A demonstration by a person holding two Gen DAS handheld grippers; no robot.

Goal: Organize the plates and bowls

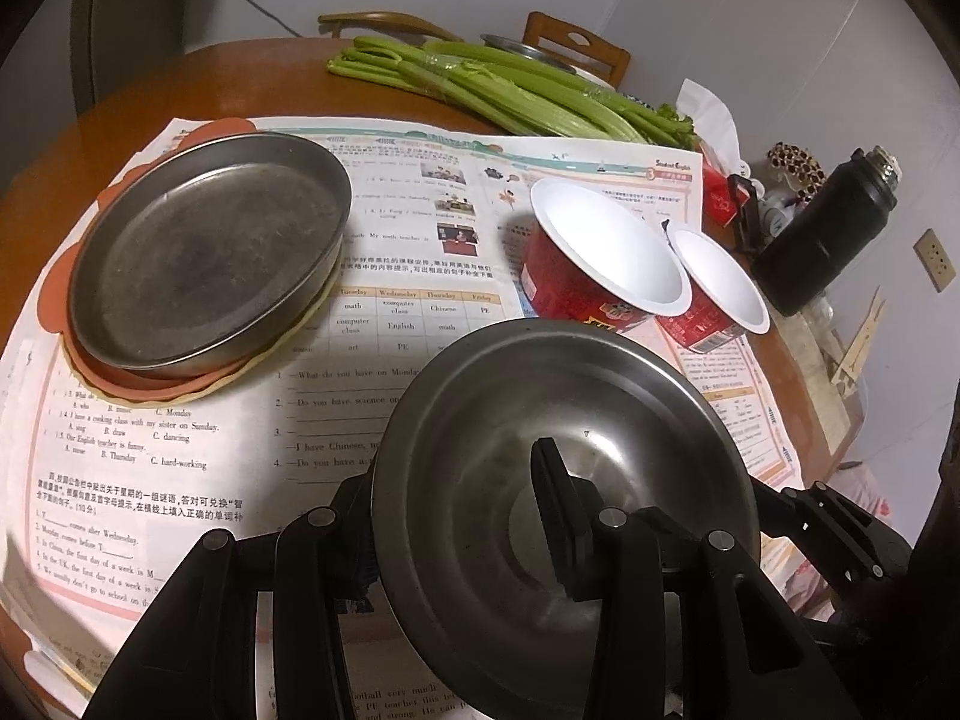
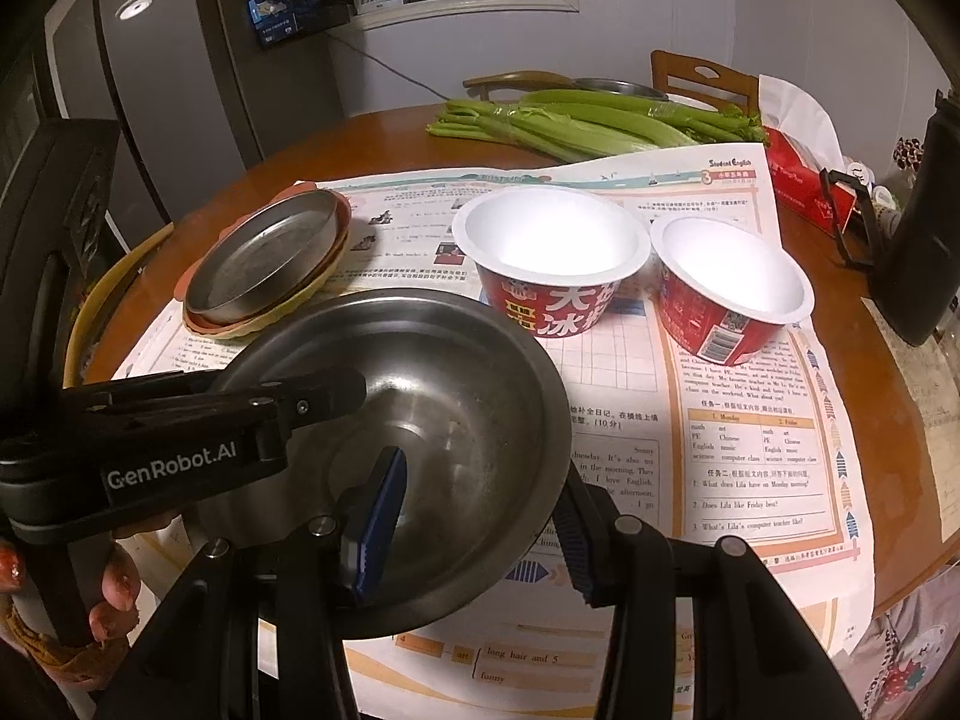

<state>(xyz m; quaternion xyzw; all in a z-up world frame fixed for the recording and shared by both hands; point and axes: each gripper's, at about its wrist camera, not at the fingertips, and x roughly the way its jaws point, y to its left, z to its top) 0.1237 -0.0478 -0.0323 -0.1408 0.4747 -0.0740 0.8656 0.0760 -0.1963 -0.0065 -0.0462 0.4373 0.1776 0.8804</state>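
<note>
Steel bowl [image 1: 564, 510]: held between both grippers just above the newspaper [image 1: 180, 480] on the desk [image 2: 360, 138], tilted a little toward the person.

Left gripper [image 1: 462, 522]: clamped on the bowl's near-left rim, one finger inside the bowl and the other outside against its wall.

Right gripper [image 2: 474, 534]: pinching the bowl's near-right rim the same way, its blue-padded finger inside and the other under the outer edge.

Plate stack [image 1: 204, 252]: ahead and to the left of the left gripper; a steel pan sits on top of an orange plate and a yellowish one.

Paper bowls [image 2: 552, 258]: two red ones, white inside, ahead and to the right of the right gripper; they stand just beside each other, whether touching I cannot tell.

Likely step: carrying the steel bowl toward its place among the bowls or the stack, in my judgement.

Risk, slipping: both grips hold only thin, smooth rim, so if the two hands drift apart or twist unevenly the bowl could slide out and clatter down.

Risk, knocking: the light paper bowls lie close ahead; a low swing of the steel bowl would likely tip or shove them.

Risk, paper: dragging the bowl could bunch the newspaper and shift everything on it.
</note>
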